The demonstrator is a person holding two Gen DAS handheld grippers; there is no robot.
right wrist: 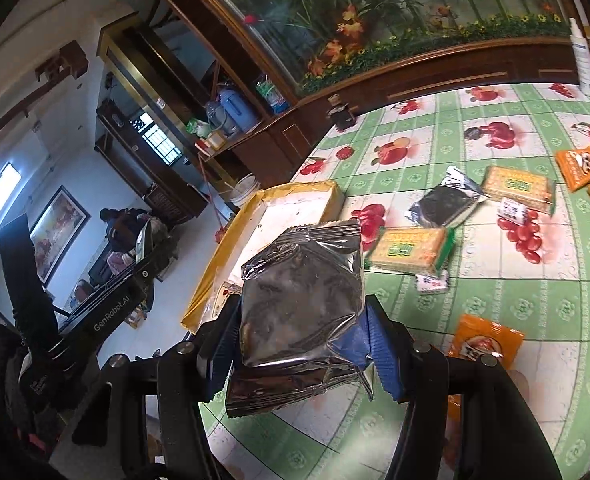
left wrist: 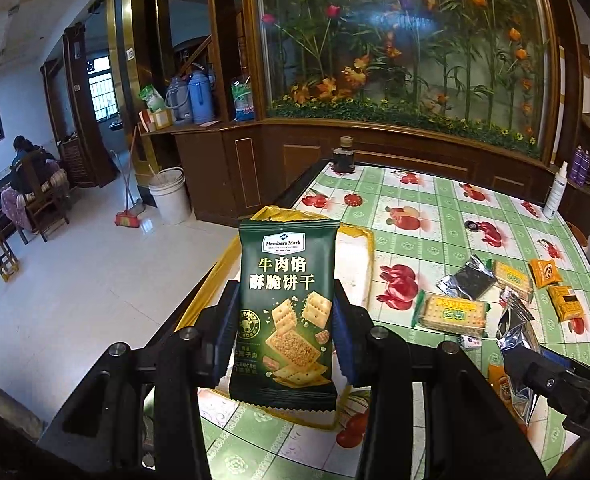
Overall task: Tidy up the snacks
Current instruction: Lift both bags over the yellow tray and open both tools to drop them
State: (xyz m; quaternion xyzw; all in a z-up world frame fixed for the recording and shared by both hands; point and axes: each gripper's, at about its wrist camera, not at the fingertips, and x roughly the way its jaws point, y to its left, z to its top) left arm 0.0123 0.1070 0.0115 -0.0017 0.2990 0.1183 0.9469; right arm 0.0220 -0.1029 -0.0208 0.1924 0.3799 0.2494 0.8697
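The left gripper (left wrist: 287,336) is clamped on the green cracker packet (left wrist: 287,304), held just above the near edge of the yellow-rimmed tray (left wrist: 365,240); the right gripper (right wrist: 301,344) pinches a silver foil packet (right wrist: 301,292) beside that tray. The slick foil could slip out, or both packets could collide over the tray. The green packet reads "Member's Mark" and 牛肉馅酥脆饼干; the other gripper's body reads "GenRobot.AI"

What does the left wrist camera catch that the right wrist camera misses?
Only the left view: the green cracker packet clamped in the left gripper, and a broom on the floor. Only the right view: the silver packet's full face in the right gripper. Both: the yellow tray and loose snacks on the table.
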